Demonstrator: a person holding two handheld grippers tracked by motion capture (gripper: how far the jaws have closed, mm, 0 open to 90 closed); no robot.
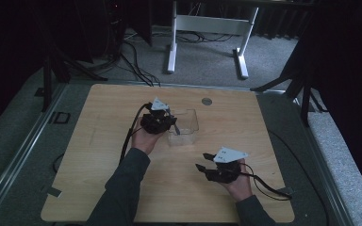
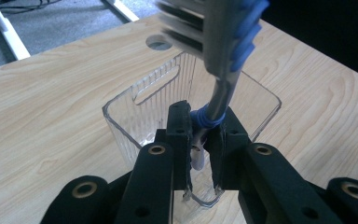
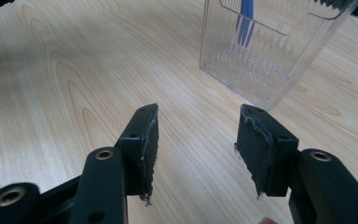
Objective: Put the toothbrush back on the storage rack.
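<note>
My left hand-held gripper [image 2: 200,140] pinched the toothbrush [image 2: 223,51] over the clear plastic bin [image 2: 135,105]; dropping it in remained, right hand-held gripper [image 3: 196,144] spread.

In the left gripper view the brush [image 2: 223,42] is blurred at its head, which the top edge cuts off, and its handle end is hidden between the pads of the left hand-held gripper [image 2: 200,135]. That gripper also hides the near wall of the clear box [image 2: 140,98]. In the right gripper view the top edge cuts off the box [image 3: 261,65], and its ribbed wall shows the brush [image 3: 246,21] as a blue streak. In the high view the brush is too small to tell.
</note>
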